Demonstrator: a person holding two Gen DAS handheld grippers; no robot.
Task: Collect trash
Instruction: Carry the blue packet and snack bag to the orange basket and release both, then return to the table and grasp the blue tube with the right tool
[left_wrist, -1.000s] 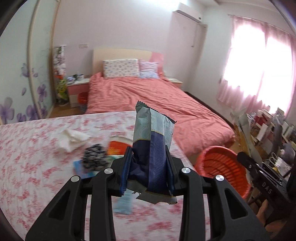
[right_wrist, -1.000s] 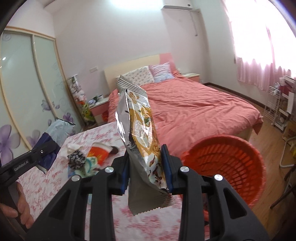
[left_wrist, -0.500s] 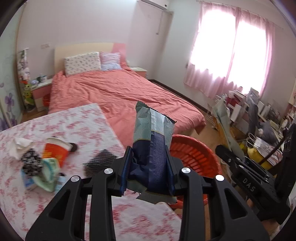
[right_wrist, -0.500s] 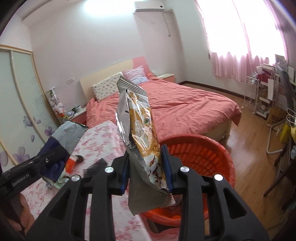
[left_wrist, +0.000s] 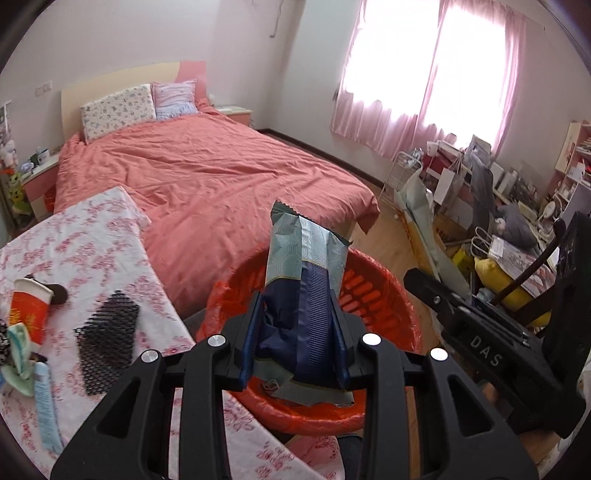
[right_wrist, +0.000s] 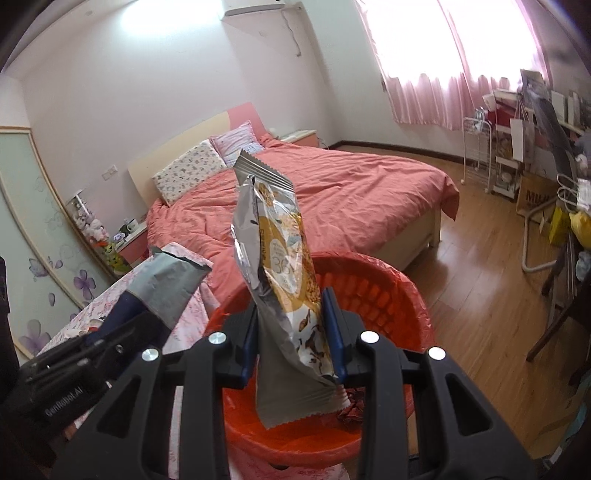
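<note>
Pink curtains (left_wrist: 424, 99) glow at the window of a bedroom, and a bed (left_wrist: 207, 177) with a coral cover fills the middle of it.

In the left wrist view, a blue wrapper (left_wrist: 303, 295) stands upright between the two fingers of the left gripper (left_wrist: 295, 345), which are pressed in against its dark lower half; its pale, jagged top rises above the fingertips. It hangs over the near rim of an orange basket (left_wrist: 373, 295) lined with an orange bag. The basket sits on the floor, just beside the corner of a table (left_wrist: 92, 240) under a pink floral cloth.

In the right wrist view, a silver wrapper (right_wrist: 280, 284) with yellow print is pinched upright between the fingers of the right gripper (right_wrist: 293, 338), its serrated bottom edge hanging below them. It too is over the basket (right_wrist: 373, 291), inside which a dark red scrap (right_wrist: 351, 406) lies near the right fingertip. The left gripper (right_wrist: 110, 343) shows at the left of this view, the blue wrapper (right_wrist: 166, 284) tilted towards the basket.

On the table, well apart from the left gripper, lie a black mesh piece (left_wrist: 105, 345), an orange paper cup (left_wrist: 29, 314) on its side, crumpled green paper (left_wrist: 20, 354) and a pale blue sachet (left_wrist: 46, 406). Beyond the basket, bags and shelves (left_wrist: 491, 221) crowd the wooden floor (right_wrist: 491, 295).
</note>
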